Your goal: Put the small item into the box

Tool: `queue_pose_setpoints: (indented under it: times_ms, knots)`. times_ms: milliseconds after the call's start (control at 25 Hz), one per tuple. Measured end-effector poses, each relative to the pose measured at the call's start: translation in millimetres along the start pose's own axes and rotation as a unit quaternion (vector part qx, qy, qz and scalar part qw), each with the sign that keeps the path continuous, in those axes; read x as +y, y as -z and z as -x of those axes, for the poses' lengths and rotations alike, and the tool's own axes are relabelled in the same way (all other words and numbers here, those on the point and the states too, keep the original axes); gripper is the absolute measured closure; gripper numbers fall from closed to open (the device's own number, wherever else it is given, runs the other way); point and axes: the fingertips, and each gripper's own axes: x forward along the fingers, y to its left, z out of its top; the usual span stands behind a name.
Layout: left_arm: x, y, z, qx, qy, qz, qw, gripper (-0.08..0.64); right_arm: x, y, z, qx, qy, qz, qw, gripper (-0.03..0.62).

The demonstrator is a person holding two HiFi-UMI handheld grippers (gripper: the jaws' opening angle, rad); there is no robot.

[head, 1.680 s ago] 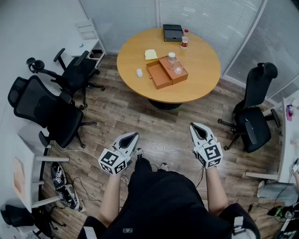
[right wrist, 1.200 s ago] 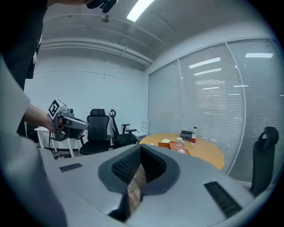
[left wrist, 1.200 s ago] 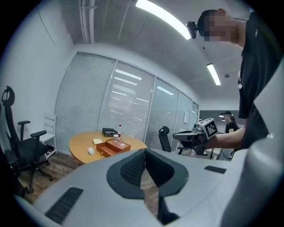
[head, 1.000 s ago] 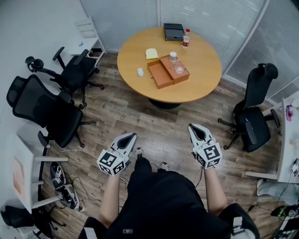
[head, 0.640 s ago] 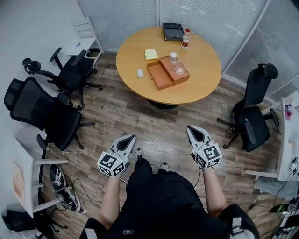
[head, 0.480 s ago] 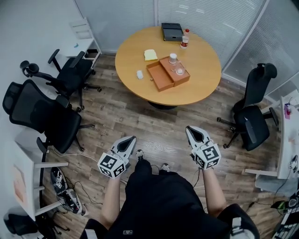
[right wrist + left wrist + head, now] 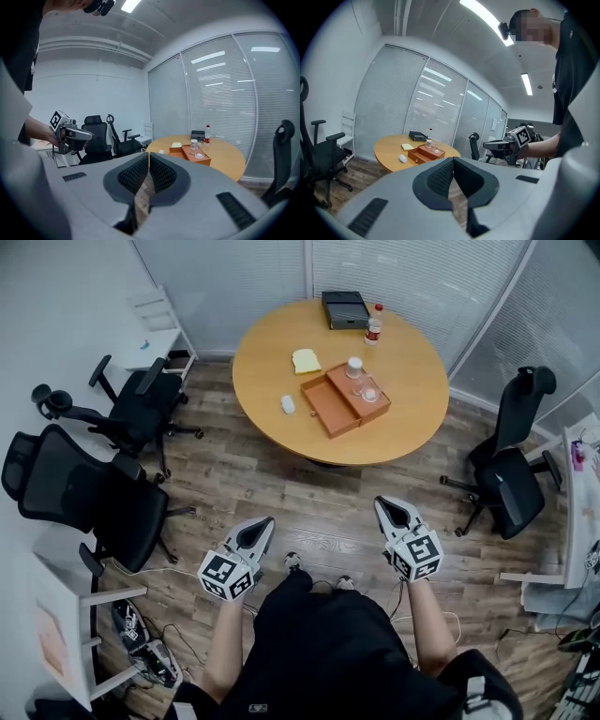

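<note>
Head view: the left tool and the right tool are held low in front of the body over the wood-plank floor. They are well apart from the round light-wood surface, so nothing on it is within reach. Both point towards that surface, which I judge to be a carrying pose for the approach and not a reach. The small white oval item lies on the surface just left of the open orange-brown box, near it but not touching. The box is open, so its tray is ready to take the item.

Left gripper view: the left tool's jaws are pressed together with nothing between them. Past their tip, the item and the box show far off on the surface.

Right gripper view: the right tool's jaws likewise meet at the tip, empty, and are aimed at the same surface. The pick-up is not yet begun, and whichever tool takes the item must first spread its jaws.
</note>
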Motion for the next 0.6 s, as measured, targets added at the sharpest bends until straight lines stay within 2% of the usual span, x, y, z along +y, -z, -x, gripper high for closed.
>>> queue_pose_setpoints:
  times_ms: [600]
  knots:
    - [87, -16, -8, 0.013, 0.065, -0.012, 0.9977, 0.552, 23, -12, -64, 0.004, 0.064, -0.013, 0.998, 0.586]
